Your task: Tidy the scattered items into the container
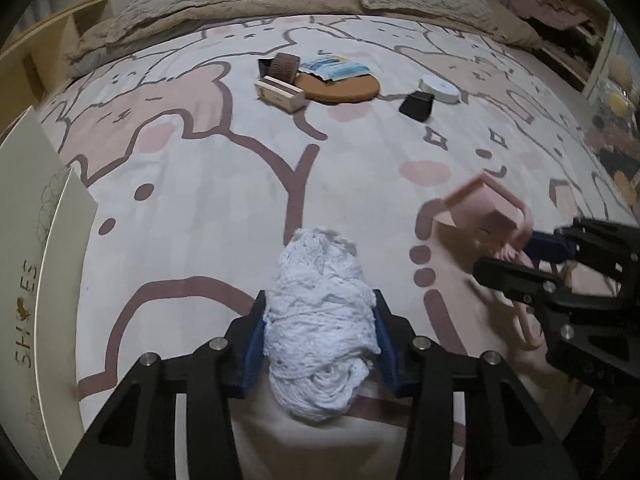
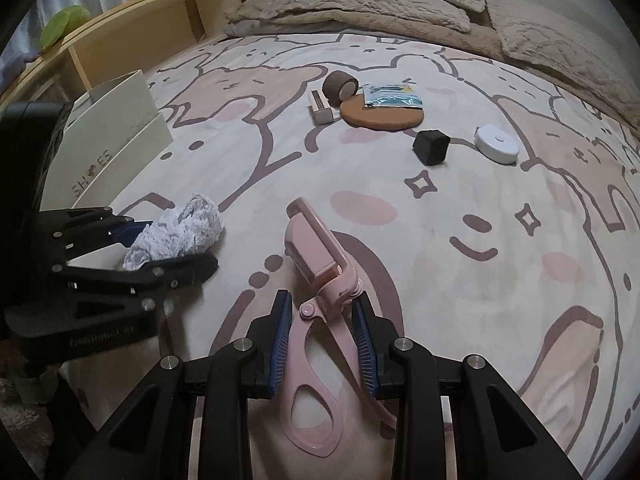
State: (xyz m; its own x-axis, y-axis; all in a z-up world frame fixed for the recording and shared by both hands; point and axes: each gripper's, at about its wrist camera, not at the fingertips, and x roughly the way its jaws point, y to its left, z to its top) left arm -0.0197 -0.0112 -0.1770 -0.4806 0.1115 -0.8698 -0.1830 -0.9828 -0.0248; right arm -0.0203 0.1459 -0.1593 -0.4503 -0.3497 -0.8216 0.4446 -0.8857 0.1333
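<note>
My left gripper [image 1: 318, 320] is shut on a bundle of pale blue-white yarn [image 1: 320, 328], held just above the bed. The yarn also shows at left in the right wrist view [image 2: 176, 236], in the left gripper [image 2: 172, 248]. My right gripper [image 2: 322, 312] is shut on a pink eyelash curler [image 2: 320, 256], its head pointing away. In the left wrist view the curler [image 1: 484, 212] sits at right in the right gripper [image 1: 516, 256]. The cream box marked SHOES [image 1: 44, 264] stands at the left edge; it also shows in the right wrist view [image 2: 116, 136].
Farther up the cartoon-print bedspread [image 2: 440, 240] lie a brown tape roll [image 2: 338, 86], a beige comb-like box [image 2: 320, 108], a cork disc [image 2: 384, 116] under a blue packet [image 2: 394, 98], a black cube [image 2: 430, 146] and a white round case [image 2: 496, 144]. Beige bedding and a wooden shelf [image 2: 160, 28] lie beyond.
</note>
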